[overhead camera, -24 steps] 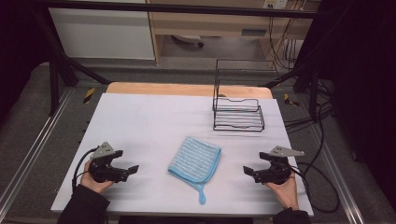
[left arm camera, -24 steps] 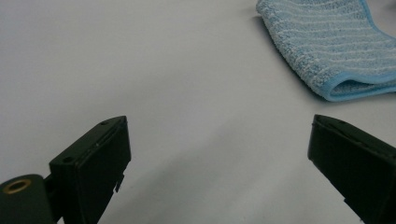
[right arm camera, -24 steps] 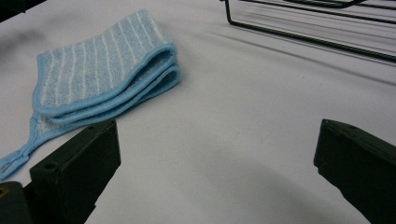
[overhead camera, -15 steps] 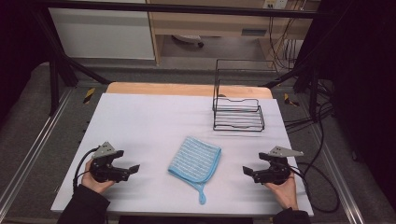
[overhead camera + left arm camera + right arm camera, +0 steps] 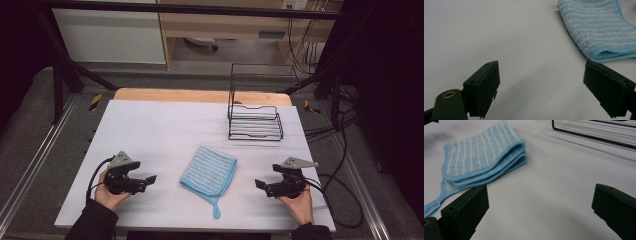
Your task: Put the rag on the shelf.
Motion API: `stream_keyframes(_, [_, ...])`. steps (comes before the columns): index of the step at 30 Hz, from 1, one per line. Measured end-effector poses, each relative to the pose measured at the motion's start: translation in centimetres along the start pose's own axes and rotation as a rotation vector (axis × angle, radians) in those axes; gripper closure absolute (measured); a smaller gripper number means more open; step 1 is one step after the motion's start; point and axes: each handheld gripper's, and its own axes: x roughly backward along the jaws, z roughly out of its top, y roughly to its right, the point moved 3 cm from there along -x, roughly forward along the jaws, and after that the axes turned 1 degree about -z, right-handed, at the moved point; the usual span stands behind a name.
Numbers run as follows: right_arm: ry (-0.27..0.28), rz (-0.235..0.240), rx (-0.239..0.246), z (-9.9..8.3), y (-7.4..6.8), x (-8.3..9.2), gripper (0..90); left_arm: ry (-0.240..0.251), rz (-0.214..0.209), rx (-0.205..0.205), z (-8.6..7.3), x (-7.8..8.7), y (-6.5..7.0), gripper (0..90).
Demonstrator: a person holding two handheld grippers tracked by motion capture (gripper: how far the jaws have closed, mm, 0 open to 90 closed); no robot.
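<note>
**No change found: both grippers at rest, cloth untouched**

White sheeting covers the bench [image 5: 165, 130], with a strip of bare wood showing along its far edge. Dark floor, cables and frame rails surround it.

Left gripper [image 5: 142, 181]: held in the person's left hand [image 5: 107, 195] near the front left corner of the bench, jaws pointing toward the centre. In the left gripper view [image 5: 541, 87] the jaws stand wide apart with bare bench between them; nothing is held.

Right gripper [image 5: 263, 187]: held in the right hand [image 5: 298, 205] near the front right corner, jaws pointing toward the centre. In the right gripper view [image 5: 539, 210] the jaws stand wide apart over bare bench; nothing is held.

Blue striped cloth [image 5: 210, 171]: folded, lying flat at the front centre of the bench, between the two grippers and apart from both. Its hanging loop [image 5: 216, 210] trails toward the front edge. Layered folded edges are visible in the right gripper view [image 5: 484, 157].

Black wire rack [image 5: 255, 122]: standing upright toward the far right corner, well apart from the cloth.

Compared with the earlier frames, both grippers, the cloth and the rack hold the same positions; no movement is noted.
</note>
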Motion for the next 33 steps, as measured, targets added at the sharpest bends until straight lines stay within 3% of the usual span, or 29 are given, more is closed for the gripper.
stream_keyframes(7, [-0.004,0.007,-0.008,0.1,-0.6,-0.4,2.3,-0.027,-0.02,-0.013,1.1,-1.3,1.6,22.8])
stream_keyframes(19, [-0.011,0.01,-0.018,0.2,-0.9,-0.8,3.9,-0.092,-0.066,-0.031,3.7,-4.9,5.4,42.4])
stream_keyframes(26, [-0.012,0.002,-0.028,0.2,-1.1,-0.9,5.5,-0.156,-0.078,-0.015,3.3,-7.2,6.5,52.2])
stream_keyframes(33, [-0.011,0.007,-0.016,0.7,-1.8,-1.6,9.9,-0.179,-0.106,0.018,2.4,-7.9,6.5,62.8])
